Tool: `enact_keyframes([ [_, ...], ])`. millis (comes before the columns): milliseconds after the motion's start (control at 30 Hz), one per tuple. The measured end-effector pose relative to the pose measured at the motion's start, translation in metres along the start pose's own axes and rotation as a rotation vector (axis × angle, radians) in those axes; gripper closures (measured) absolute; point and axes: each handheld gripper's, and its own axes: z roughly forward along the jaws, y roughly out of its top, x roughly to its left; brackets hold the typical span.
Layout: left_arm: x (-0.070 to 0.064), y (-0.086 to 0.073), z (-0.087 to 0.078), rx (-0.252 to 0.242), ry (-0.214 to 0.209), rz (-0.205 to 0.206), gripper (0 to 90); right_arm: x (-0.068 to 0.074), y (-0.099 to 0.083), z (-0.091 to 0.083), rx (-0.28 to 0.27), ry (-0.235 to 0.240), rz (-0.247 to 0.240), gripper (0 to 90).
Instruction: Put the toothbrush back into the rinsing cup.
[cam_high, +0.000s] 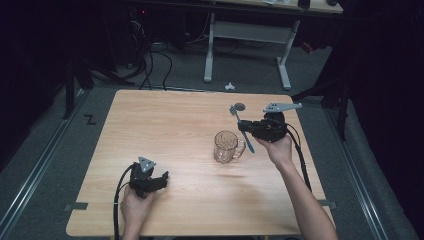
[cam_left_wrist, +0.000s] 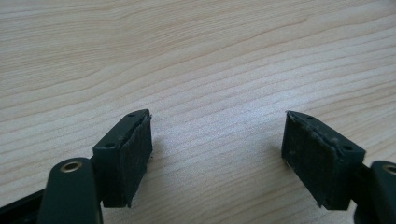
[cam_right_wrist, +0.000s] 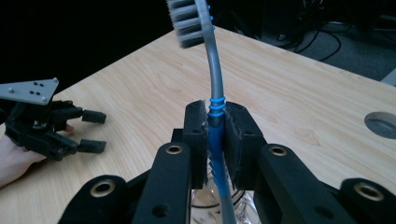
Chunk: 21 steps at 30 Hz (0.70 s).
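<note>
R claw (cam_right_wrist: 215, 140): clamped on toothbrush (cam_right_wrist: 212, 70) at blue grip, bristles up, above glass mug (cam_high: 227, 146).
L claw (cam_left_wrist: 217, 154): wide, empty, low over desk (cam_left_wrist: 187, 56).
Handling: brush light, neck bendy, plastic slick; hold ribbed grip. Mug fragile.

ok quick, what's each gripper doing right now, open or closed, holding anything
Left gripper: open, holding nothing, low over the bare table.
Right gripper: closed on the toothbrush, bristles up, above the glass mug.
</note>
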Motion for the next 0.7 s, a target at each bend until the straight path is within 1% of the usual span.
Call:
enact_keyframes([
  [300,0.0,0.0,0.0,0.0,0.0,0.0,25.0,-0.004,0.002,0.009,-0.022,-0.005,0.014,79.9],
  [433,0.0,0.0,0.0,-0.001,0.001,-0.001,25.0,-0.001,0.005,0.012,-0.027,-0.024,-0.012,79.9],
  [700,0.0,0.0,0.0,-0.001,0.001,0.0,25.0,0.0,0.009,0.019,-0.05,-0.023,-0.02,80.0],
])
